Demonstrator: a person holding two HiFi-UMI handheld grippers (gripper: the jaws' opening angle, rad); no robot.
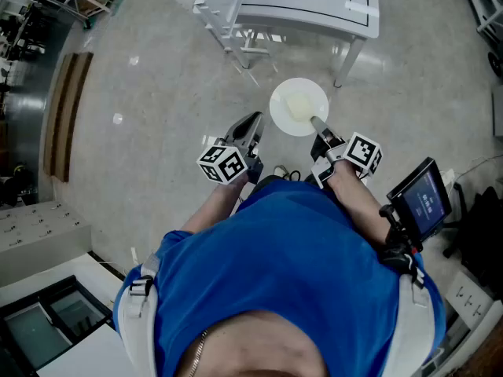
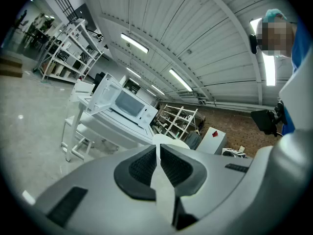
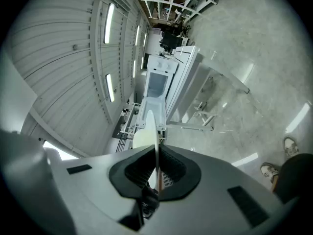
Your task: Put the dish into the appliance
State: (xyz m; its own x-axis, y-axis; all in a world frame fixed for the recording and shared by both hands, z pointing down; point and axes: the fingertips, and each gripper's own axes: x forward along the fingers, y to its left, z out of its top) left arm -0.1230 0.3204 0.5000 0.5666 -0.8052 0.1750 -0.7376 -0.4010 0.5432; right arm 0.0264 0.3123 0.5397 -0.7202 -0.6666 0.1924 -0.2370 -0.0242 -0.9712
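1. Plate (image 1: 299,107), white, round: rim pinched in R claw (image 1: 318,126), jaws clamped tight on it. Carried over floor (image 1: 157,116), well short of microwave.
2. L claw (image 1: 251,126): jaws together, nothing gripped. Sits near plate, not touching.
3. Microwave (image 2: 122,104): white, door open, on white tabletop (image 2: 105,127), ahead of both claws.

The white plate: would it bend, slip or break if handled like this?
The plate is probably stiff: it juts out flat from the right gripper, which grips it only at its rim. Its smooth surface suggests it could slip in so small a grip. If it is ceramic, a fall onto the hard floor would likely break it.
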